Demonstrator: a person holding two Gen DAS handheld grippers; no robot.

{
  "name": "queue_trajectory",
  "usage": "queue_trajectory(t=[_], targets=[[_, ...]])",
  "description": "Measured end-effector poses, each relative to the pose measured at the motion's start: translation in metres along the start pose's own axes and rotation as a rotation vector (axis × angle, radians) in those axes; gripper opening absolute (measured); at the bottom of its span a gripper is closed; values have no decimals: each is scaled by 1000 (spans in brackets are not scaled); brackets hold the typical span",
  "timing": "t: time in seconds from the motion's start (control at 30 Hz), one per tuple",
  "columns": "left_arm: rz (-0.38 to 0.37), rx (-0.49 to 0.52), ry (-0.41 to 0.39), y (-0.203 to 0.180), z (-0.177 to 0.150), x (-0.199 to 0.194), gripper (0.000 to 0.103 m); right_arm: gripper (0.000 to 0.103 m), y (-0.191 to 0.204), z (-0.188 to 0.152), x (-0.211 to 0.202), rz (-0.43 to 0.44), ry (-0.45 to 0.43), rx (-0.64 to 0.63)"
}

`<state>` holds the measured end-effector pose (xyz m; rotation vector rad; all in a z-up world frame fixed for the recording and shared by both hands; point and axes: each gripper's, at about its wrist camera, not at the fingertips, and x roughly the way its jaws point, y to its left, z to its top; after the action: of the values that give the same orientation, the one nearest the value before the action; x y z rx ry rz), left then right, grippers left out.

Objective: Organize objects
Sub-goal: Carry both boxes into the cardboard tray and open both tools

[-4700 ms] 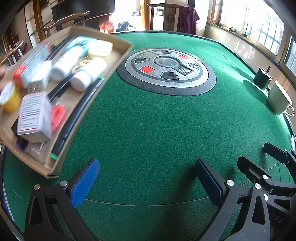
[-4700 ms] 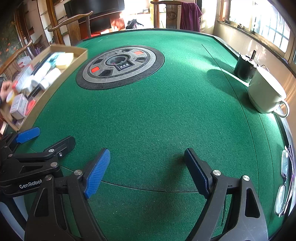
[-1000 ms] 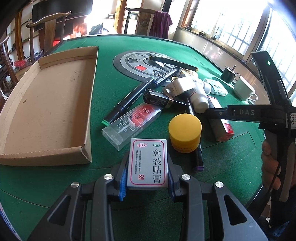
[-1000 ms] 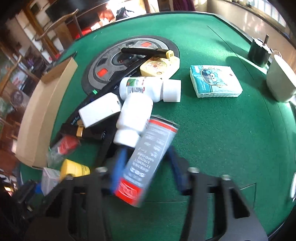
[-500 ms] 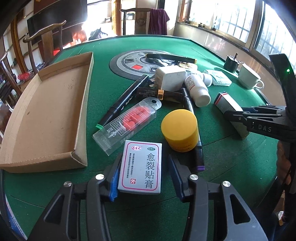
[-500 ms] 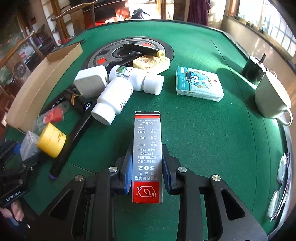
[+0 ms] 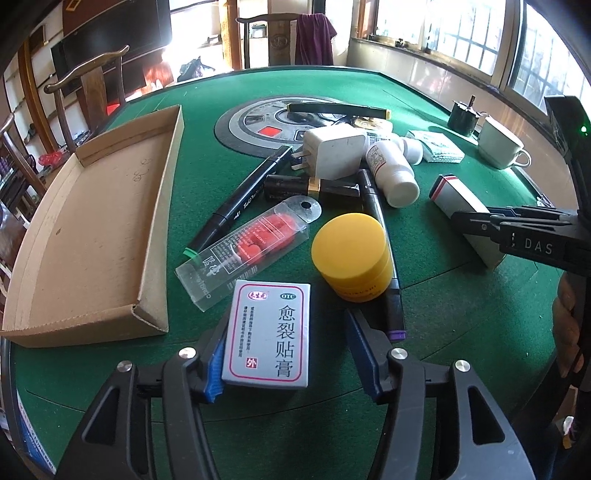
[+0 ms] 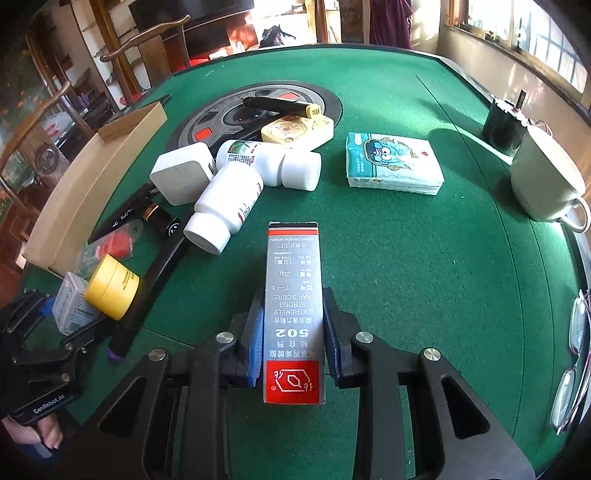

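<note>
Left tongs (image 7: 286, 354) are opening, their pads now clear of the plaster box (image 7: 269, 334) between them; right tongs (image 8: 291, 339) clamp the glue box (image 8: 293, 295).

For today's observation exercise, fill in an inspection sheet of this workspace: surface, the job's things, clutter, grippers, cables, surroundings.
Surface: green felt table with a round control panel in the middle.
Job's things: empty cardboard tray; medicine box; glue box; yellow jar; two white bottles; charger; markers; tissue pack.
Clutter: cup, glasses, dark pot.
Grippers: left gripper opening, medicine box between its jaws, right-hand pad clear of it; right gripper shut on glue box.
Cables: nothing seen.
Surroundings: wooden chairs, windows, purple cloth over a chair.
</note>
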<state>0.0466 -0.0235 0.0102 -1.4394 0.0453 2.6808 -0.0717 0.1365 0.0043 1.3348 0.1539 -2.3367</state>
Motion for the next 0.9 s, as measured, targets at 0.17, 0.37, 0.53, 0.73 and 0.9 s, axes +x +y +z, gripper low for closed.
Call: queue_trajectory(t=[0.17, 0.37, 0.53, 0.73, 0.9], targets=[[4, 0, 1, -1, 0, 0, 58, 28, 8, -3, 0, -42, -5, -44], [7, 3, 2, -1, -1, 0, 60, 28, 0, -4, -1, -6, -23, -10], [4, -2, 0, -1, -2, 0, 60, 27, 6, -3, 1, -40, -5, -43], [-62, -58, -20, 12, -3, -3, 33, 26, 1, -4, -8, 5, -23, -10], [-82, -85, -29, 18, -5, -4, 33, 26, 4, -2, -28, 38, -76, -17]])
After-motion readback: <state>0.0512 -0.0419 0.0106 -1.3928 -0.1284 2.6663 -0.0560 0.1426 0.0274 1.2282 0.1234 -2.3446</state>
